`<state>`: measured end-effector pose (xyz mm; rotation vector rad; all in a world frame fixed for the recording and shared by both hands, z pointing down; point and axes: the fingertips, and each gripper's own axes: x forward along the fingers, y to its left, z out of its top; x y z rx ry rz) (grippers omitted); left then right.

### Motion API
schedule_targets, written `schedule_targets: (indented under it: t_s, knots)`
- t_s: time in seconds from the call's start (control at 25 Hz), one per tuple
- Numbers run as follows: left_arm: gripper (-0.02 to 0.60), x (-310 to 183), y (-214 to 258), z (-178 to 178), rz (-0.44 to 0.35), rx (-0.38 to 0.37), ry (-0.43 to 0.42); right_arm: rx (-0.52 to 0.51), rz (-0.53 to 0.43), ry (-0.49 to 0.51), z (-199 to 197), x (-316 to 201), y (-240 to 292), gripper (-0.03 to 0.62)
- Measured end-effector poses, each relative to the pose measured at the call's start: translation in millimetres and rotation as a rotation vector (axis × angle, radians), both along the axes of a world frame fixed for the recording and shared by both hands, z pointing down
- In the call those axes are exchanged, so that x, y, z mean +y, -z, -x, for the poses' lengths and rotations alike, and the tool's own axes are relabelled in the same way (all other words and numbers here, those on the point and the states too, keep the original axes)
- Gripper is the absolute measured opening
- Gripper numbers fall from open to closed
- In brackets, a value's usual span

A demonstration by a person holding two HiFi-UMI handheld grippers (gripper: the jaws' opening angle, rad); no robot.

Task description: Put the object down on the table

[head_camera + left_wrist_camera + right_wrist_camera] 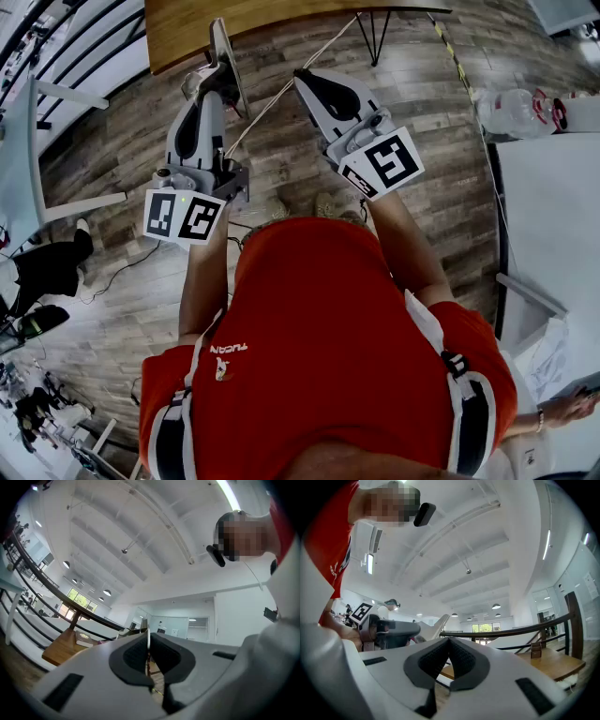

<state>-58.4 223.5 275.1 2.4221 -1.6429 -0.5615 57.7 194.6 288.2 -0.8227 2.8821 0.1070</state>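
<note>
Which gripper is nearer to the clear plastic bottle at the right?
Right. The right gripper is left of the clear plastic bottle, with wooden floor between them. The left gripper, shut on a thin flat object, is farther left, beyond the right gripper.

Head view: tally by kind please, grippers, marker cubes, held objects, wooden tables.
grippers: 2
marker cubes: 2
thin flat object, gripped: 1
wooden table: 1
Total: 6

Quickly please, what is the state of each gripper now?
Left gripper: closed on a thin flat object.
Right gripper: closed, nothing between the fingers.
</note>
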Motion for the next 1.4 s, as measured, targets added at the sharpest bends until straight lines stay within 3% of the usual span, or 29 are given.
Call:
schedule_targets:
  t_s: [0.56,1.2,1.4]
  knots:
    - [0.009,1.1,-0.5,12.2,0.001,0.016,0.000,-0.011,0.006,0.005,10.2,1.9,1.8,0.025]
    - [0.010,-7.8,-10.2,92.2,-0.014,0.054,-0.005,0.030,0.020,-0.048,71.3,-2.1,-12.3,0.025]
    - [0.010,-24.0,-14.5,101.4,-0.001,0.057,-0.018,0.044,0.023,-0.065,77.7,-16.8,-14.4,0.025]
